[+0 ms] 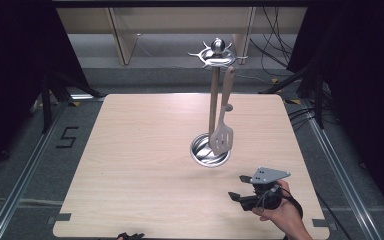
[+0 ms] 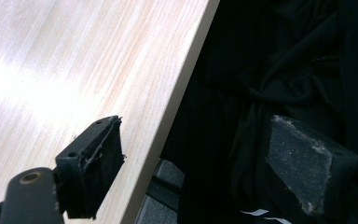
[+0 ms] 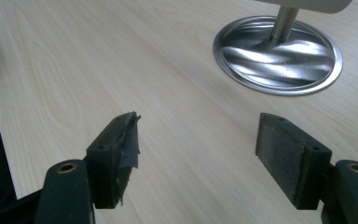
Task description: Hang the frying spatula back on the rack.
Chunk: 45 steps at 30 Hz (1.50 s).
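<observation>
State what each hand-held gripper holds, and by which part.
Nothing: the right hand-held gripper and left hand-held gripper are open and empty; the spatula hangs on the rack.

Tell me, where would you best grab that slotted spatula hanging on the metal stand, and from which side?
Probably by the flat handle of the spatula, above the blade. It hangs upright from a hook on the stand, blade low over the round base, and the pole stands close on its left. So the open right tool would likely do best coming level from the near right side, jaws either side of the handle.
</observation>
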### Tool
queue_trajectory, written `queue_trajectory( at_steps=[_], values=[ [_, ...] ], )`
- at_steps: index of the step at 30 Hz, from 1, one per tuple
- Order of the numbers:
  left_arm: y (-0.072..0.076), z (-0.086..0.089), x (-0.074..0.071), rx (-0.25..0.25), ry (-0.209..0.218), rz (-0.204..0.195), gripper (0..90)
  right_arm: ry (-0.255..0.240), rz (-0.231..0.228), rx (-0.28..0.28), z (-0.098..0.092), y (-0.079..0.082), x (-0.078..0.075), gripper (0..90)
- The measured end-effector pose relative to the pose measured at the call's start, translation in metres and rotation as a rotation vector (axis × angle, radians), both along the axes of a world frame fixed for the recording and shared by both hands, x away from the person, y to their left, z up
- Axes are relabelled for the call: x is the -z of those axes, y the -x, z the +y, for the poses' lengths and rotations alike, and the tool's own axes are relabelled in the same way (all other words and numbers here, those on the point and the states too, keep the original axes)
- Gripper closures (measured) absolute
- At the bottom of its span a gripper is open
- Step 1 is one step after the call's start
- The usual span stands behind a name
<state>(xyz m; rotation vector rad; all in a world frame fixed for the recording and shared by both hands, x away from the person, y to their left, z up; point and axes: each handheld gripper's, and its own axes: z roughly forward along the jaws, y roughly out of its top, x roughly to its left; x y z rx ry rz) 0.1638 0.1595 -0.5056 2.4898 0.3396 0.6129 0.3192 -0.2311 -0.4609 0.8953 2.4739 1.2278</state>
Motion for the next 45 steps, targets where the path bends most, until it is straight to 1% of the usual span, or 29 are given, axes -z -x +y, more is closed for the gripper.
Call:
queue_trajectory(
  at_steps=[2,3,4,5,6,7,8,10,12,13,16,17,19,20,21,22,25,27,28,29,30,31,33,37,40,42,43,44,45],
  values=[
    [0.0,0.0,0.0,-0.001,-0.001,-0.001,17.3,0.004,-0.001,-0.012,0.0,0.001,0.001,30.7],
    [0.0,0.0,0.0,-0.002,-0.001,0.0,17.3,0.002,0.012,-0.004,0.001,0.003,0.002,30.6],
    [0.0,0.0,0.0,-0.002,-0.001,-0.001,17.3,0.004,0.005,-0.01,0.001,0.003,0.003,30.5],
    [0.0,0.0,0.0,-0.002,-0.001,-0.002,17.3,0.007,0.016,-0.009,0.001,0.005,0.003,30.4],
    [0.0,0.0,0.0,0.0,0.0,0.0,17.3,0.006,0.009,-0.015,0.001,0.005,0.004,30.2],
    [0.0,0.0,0.0,0.0,0.0,0.0,17.3,0.0,0.026,-0.004,0.002,0.008,0.004,30.2],
    [0.0,0.0,0.0,-0.001,-0.001,-0.001,17.3,0.007,0.01,-0.014,0.001,0.008,0.005,30.1],
    [0.0,0.0,0.0,-0.002,-0.001,-0.002,17.3,0.004,0.018,-0.008,0.001,0.01,0.006,30.0],
    [0.0,0.0,0.0,0.0,-0.001,0.0,17.3,0.007,0.005,-0.023,0.0,0.011,0.008,29.9],
    [0.0,0.0,0.0,-0.001,-0.001,0.0,17.3,0.005,0.022,-0.008,-0.001,0.015,0.009,29.7],
    [0.0,0.0,0.0,-0.002,-0.002,-0.001,17.3,0.007,0.028,-0.008,-0.004,0.017,0.011,29.5],
    [0.0,0.001,-0.001,0.008,-0.002,0.016,17.3,0.004,0.025,-0.007,-0.006,0.019,0.012,29.5],
    [0.001,0.001,-0.002,-0.001,0.002,0.006,17.3,0.003,0.033,-0.012,-0.008,0.021,0.013,29.1],
    [0.001,0.001,-0.001,-0.002,0.0,0.007,17.3,-0.009,0.046,0.007,-0.008,0.024,0.014,29.0],
    [0.0,0.001,-0.001,0.012,0.0,0.02,17.3,0.007,0.018,-0.007,-0.01,0.023,0.015,28.8],
    [0.0,0.0,0.0,0.002,-0.002,0.007,17.3,0.005,0.025,-0.003,-0.01,0.024,0.016,28.7],
    [0.0,0.0,0.0,0.005,-0.001,0.009,17.3,0.007,0.031,0.007,-0.012,0.026,0.017,28.3],
    [0.0,0.0,0.001,-0.002,0.0,0.0,17.3,0.009,0.052,0.016,-0.012,0.029,0.018,28.0],
    [0.0,0.0,0.001,-0.002,0.0,0.0,17.3,0.014,0.027,0.007,-0.013,0.028,0.019,28.0],
    [0.0,0.001,-0.001,0.009,-0.002,0.02,17.3,0.021,0.035,0.009,-0.013,0.029,0.019,27.9],
    [0.0,0.0,0.0,0.009,0.003,0.017,17.3,0.018,0.037,0.008,-0.013,0.03,0.02,27.8],
    [0.0,-0.001,0.001,-0.005,0.002,-0.002,17.3,0.016,0.034,0.01,-0.013,0.03,0.02,27.7],
    [0.0,0.0,0.001,-0.002,0.001,0.001,17.4,0.018,0.03,-0.003,-0.013,0.031,0.021,27.6],
    [0.0,0.0,0.001,-0.003,0.0,0.0,17.3,0.015,0.033,0.002,-0.014,0.033,0.022,27.0],
    [0.0,0.0,0.0,0.001,0.001,0.009,17.3,0.014,0.054,0.026,-0.014,0.036,0.023,26.4],
    [0.0,0.001,-0.001,0.005,0.001,0.017,17.3,0.019,0.046,0.021,-0.016,0.035,0.024,26.1],
    [0.001,0.001,-0.001,-0.004,0.0,0.009,17.3,0.012,0.068,0.024,-0.015,0.036,0.024,25.6],
    [0.001,0.001,-0.001,-0.004,0.0,0.009,17.3,0.012,0.068,0.024,-0.015,0.036,0.024,25.6],
    [0.001,0.001,-0.002,-0.003,0.0,0.005,17.3,0.009,0.051,0.026,-0.017,0.036,0.024,25.3]
  ],
)
